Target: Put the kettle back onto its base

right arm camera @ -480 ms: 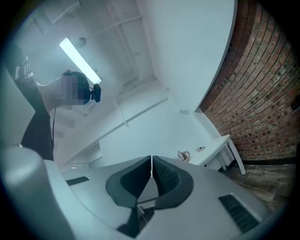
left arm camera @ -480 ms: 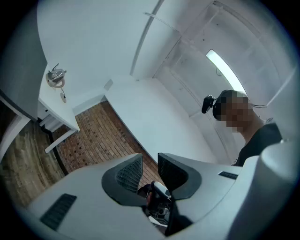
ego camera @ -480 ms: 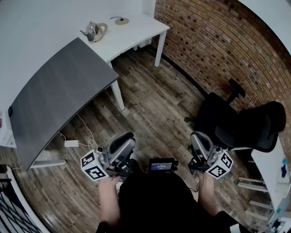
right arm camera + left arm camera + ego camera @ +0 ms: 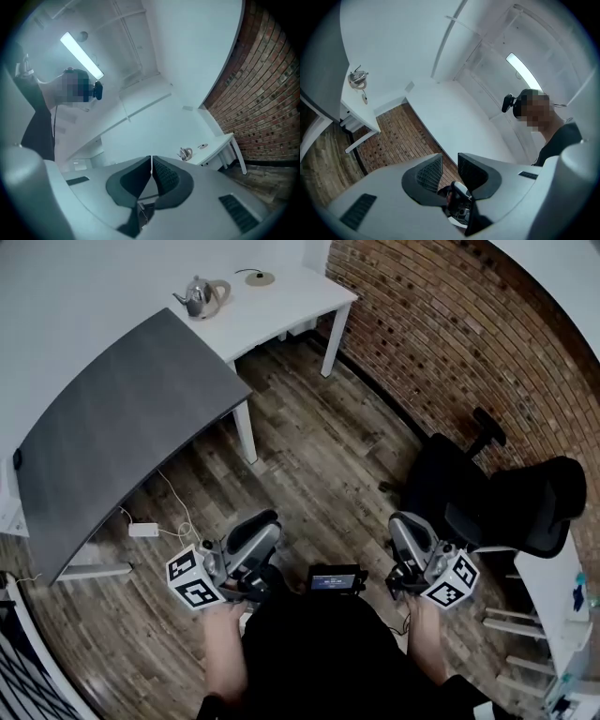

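A shiny metal kettle [image 4: 201, 296] stands on the white desk [image 4: 291, 310] at the far end of the room. Its round base [image 4: 260, 278] lies a little to the right of it, apart from it. Both show small in the left gripper view, kettle [image 4: 358, 78] and base [image 4: 364, 97], and in the right gripper view, kettle [image 4: 185, 153] and base [image 4: 202, 146]. My left gripper [image 4: 262, 524] is held close to my body, far from the desk, jaws a narrow gap apart with nothing between them. My right gripper [image 4: 403, 524] is likewise near my body, jaws shut and empty.
A dark grey desk [image 4: 122, 427] joins the white one on the left. A black office chair [image 4: 487, 502] stands at the right by the brick wall [image 4: 450, 324]. A power adapter [image 4: 143, 531] with its cable lies on the wooden floor under the grey desk.
The head view has shifted slightly, so the desks and kettle sit a little higher and further right in it. Both grippers keep their places by my body.
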Motion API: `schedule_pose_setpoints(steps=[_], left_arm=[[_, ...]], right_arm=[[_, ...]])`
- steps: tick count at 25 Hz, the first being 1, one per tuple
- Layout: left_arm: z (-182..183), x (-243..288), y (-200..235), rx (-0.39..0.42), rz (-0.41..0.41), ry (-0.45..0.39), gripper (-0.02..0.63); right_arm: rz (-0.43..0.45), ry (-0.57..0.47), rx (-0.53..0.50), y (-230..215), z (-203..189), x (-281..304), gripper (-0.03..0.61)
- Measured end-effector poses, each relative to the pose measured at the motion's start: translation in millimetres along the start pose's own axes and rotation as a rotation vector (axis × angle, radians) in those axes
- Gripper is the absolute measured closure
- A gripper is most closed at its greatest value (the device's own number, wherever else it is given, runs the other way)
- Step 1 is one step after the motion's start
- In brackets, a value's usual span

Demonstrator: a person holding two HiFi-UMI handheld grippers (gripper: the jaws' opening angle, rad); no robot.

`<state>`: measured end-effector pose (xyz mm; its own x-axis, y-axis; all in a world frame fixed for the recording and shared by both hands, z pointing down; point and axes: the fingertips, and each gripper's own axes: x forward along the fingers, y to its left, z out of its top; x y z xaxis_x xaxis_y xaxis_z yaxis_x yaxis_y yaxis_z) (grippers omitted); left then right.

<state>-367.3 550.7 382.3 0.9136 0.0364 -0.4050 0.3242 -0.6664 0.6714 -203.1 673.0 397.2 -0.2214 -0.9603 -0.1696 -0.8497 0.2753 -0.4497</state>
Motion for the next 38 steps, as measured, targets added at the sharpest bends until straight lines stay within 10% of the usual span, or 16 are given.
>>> schedule_pose_setpoints(steps=[25,38], left_arm=[[38,-28,34,-0.027,-0.009,-0.045,0.505],[58,21,96,0.019,0.126,-0.019,0.465]], right_arm=[[-0.204,-0.051,-0.028,-24,0,29,0.552],[-0.197,-0.053,0.06,-129,6,79,0.462]])
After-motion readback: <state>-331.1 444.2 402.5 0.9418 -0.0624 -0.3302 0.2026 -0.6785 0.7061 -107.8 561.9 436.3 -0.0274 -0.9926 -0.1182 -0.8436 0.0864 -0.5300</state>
